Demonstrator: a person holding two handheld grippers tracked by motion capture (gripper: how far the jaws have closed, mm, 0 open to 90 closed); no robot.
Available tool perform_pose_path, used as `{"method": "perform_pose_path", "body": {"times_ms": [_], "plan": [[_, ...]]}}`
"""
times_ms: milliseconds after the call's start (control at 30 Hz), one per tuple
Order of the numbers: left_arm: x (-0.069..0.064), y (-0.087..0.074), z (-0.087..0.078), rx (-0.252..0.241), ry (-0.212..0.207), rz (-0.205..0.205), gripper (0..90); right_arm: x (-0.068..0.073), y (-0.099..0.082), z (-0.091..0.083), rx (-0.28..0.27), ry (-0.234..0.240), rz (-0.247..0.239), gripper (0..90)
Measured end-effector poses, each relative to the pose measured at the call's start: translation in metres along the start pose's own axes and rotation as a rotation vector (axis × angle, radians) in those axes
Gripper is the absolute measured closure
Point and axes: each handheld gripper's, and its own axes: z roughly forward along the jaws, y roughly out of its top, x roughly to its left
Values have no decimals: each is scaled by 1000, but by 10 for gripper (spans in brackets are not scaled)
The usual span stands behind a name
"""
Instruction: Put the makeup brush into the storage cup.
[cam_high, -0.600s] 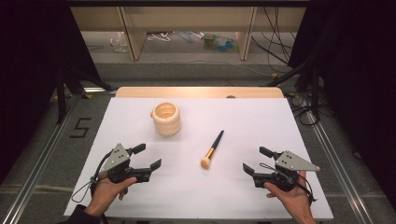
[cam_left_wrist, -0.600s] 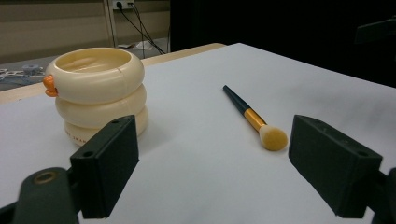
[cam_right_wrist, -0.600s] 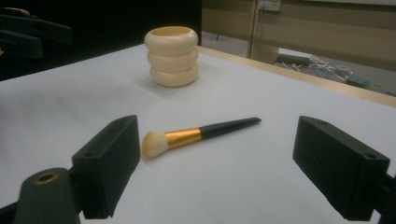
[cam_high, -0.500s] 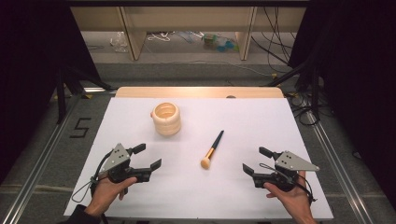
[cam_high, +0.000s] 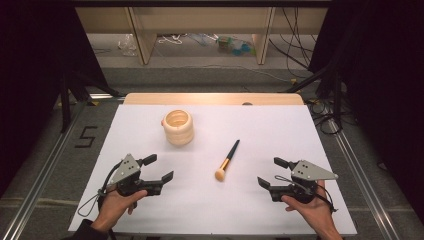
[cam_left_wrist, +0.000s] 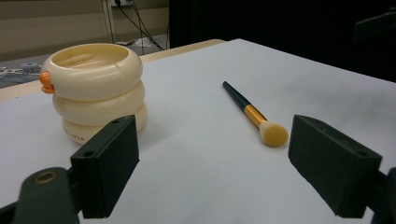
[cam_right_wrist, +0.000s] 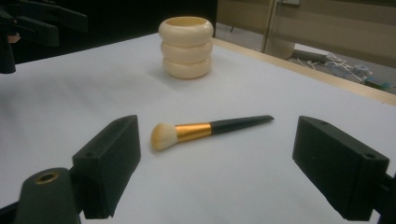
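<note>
we hold both tools low over the white counter (cam_high: 300, 130), a makeup brush lying between them.

largest first: the counter, then the cream ringed cup (cam_high: 178, 127) standing upright toward its far left, well apart from our hands. our left tool (cam_high: 158, 169) and right tool (cam_high: 270, 172) each have their jaws spread apart with nothing between them. the makeup brush (cam_high: 227, 160) lies flat near the middle, bristle end toward us, dark handle pointing away, touching neither tool nor cup.
</note>
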Motion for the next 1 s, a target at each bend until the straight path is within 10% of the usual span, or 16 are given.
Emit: {"method": "perform_pose_path", "body": {"times_ms": [400, 1000], "plan": [[1, 0, 0, -5, 1, 1, 163, -13, 15, 16, 191, 143, -70, 168], [4, 0, 0, -3, 10, -2, 163, -37, 61, 71, 299, 222, -211, 215]]}}
